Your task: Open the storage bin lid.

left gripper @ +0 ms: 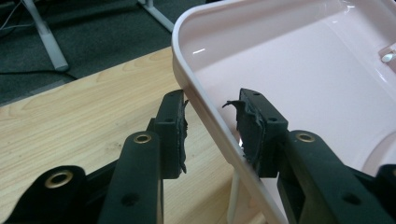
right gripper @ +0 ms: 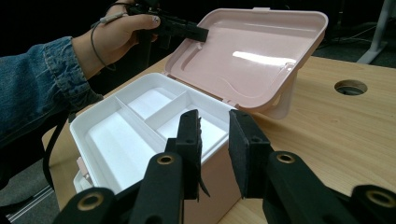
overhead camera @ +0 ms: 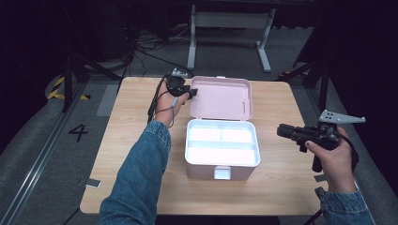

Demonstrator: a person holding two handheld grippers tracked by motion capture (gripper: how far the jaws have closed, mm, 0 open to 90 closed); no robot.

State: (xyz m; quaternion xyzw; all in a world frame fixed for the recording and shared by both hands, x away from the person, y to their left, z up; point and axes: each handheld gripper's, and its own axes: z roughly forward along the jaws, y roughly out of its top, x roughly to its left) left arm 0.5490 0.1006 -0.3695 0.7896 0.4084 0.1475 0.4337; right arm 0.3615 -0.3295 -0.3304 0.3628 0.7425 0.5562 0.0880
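A pink box (overhead camera: pixel 202 171) stands in the middle of the wooden table with its lid (overhead camera: pixel 220 98) swung back and leaning away from me. Inside is a white tray (overhead camera: pixel 222 145) with three bare compartments. My left gripper (overhead camera: pixel 192 90) is at the lid's left edge. In the left gripper view its jaws straddle the lid's rim (left gripper: pixel 212 123): the right pad (left gripper: pixel 250 128) touches it, while a small gap shows at the left pad (left gripper: pixel 175 130). My right gripper (overhead camera: pixel 281 131) hovers to the right of the box, open, pointing at it, with nothing between its fingertips (right gripper: pixel 212 119).
The tabletop (overhead camera: pixel 141 98) is bare wood to the left and right of the box, with a round cable hole (right gripper: pixel 350 87) behind the lid. Beyond the table stand a white desk frame (overhead camera: pixel 230 28) and cables on the grey floor.
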